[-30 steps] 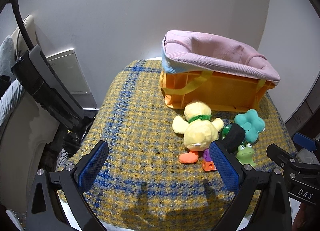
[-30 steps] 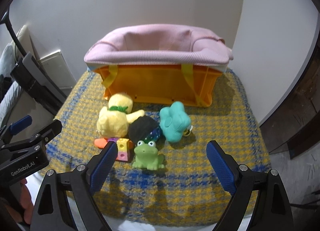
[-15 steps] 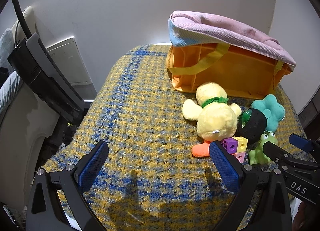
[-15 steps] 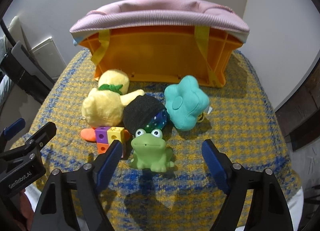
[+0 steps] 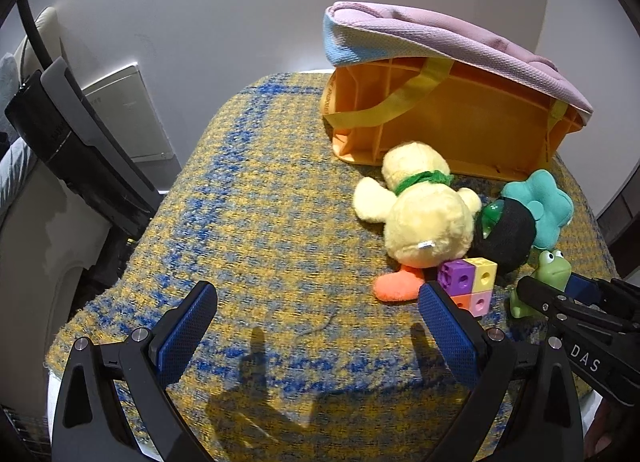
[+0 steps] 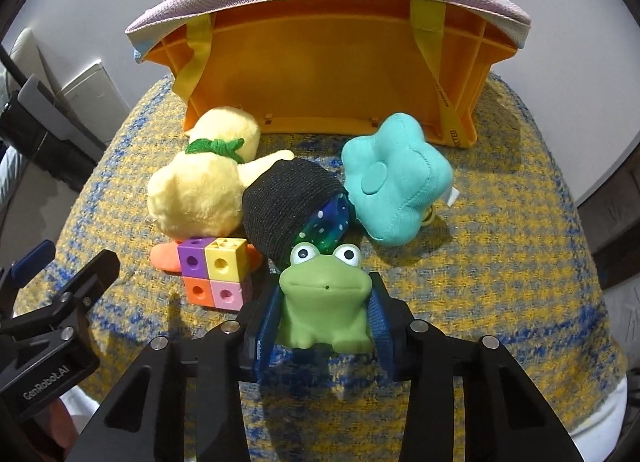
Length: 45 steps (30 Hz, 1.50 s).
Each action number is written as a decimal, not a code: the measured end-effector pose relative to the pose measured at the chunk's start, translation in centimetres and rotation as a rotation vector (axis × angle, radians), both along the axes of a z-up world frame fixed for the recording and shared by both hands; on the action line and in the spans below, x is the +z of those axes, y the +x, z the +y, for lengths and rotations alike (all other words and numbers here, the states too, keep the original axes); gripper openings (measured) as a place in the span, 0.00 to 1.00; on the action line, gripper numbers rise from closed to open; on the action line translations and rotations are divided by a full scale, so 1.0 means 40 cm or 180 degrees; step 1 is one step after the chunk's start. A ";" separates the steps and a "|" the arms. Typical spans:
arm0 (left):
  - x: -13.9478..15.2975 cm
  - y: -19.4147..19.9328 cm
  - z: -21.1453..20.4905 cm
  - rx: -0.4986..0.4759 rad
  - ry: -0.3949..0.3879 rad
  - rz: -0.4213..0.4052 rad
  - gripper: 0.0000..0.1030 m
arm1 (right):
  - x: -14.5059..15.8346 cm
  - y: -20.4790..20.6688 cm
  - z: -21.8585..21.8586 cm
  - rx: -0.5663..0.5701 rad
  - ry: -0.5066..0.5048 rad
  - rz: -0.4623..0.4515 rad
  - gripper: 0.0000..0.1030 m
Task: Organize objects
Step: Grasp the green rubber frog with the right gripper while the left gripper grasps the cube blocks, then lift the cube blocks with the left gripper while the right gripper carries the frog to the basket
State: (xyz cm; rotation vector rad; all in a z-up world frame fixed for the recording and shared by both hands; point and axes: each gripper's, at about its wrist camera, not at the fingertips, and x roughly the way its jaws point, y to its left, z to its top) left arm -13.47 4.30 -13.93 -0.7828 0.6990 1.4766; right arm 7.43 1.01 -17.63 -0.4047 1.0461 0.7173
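My right gripper (image 6: 324, 318) is shut on a green toy frog (image 6: 323, 302) that sits on the yellow-and-blue cloth; the frog also shows in the left wrist view (image 5: 548, 276). Behind it lie a black-capped ball (image 6: 292, 208), a teal plush flower (image 6: 396, 186), a yellow plush duck (image 6: 200, 186) and a block of coloured cubes (image 6: 212, 272). An orange basket (image 6: 328, 66) with a pink fabric rim stands at the back. My left gripper (image 5: 316, 326) is open and empty over bare cloth, left of the duck (image 5: 424, 214) and the cubes (image 5: 468, 286).
The cloth-covered table (image 5: 248, 198) drops off at its left, front and right edges. A black chair part (image 5: 76, 150) and a white panel (image 5: 128, 110) stand left of the table. A wall rises behind the basket (image 5: 452, 122).
My right gripper moved forward and down to the frog and closed on it. My left gripper moved lower and closer to the table, staying open.
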 end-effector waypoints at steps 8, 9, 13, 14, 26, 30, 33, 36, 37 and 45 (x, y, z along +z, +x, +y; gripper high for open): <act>0.001 0.087 -0.003 -0.0229 -0.0002 -0.0099 0.99 | 0.036 0.024 -0.077 -0.0182 0.0019 -0.0029 0.40; -0.001 0.100 0.000 -0.0264 -0.0015 -0.0106 0.99 | 0.041 0.025 -0.087 -0.0202 0.0027 -0.0046 0.40; -0.005 0.145 0.004 -0.0365 -0.0015 -0.0134 0.97 | 0.054 0.035 -0.125 -0.0276 0.0044 -0.0137 0.40; -0.007 0.153 0.006 -0.0384 -0.0019 -0.0148 0.94 | 0.055 0.038 -0.133 -0.0294 0.0048 -0.0140 0.40; -0.051 0.218 0.040 -0.0451 -0.0216 -0.0196 0.67 | 0.046 0.074 -0.195 -0.0492 0.0143 -0.0055 0.40; -0.064 0.235 0.046 -0.0478 -0.0301 -0.0193 0.44 | 0.047 0.083 -0.203 -0.0520 0.0169 -0.0047 0.40; -0.074 0.227 0.052 -0.0444 -0.0344 -0.0196 0.38 | 0.048 0.084 -0.206 -0.0526 0.0177 -0.0043 0.40; -0.068 0.220 0.048 -0.0459 -0.0336 -0.0214 0.38 | 0.052 0.084 -0.204 -0.0522 0.0189 -0.0038 0.40; -0.064 0.218 0.046 -0.0465 -0.0326 -0.0213 0.38 | 0.055 0.083 -0.203 -0.0515 0.0196 -0.0040 0.40; -0.017 0.202 0.027 -0.0476 -0.0218 -0.0181 0.38 | 0.089 0.070 -0.186 -0.0425 0.0269 -0.0065 0.40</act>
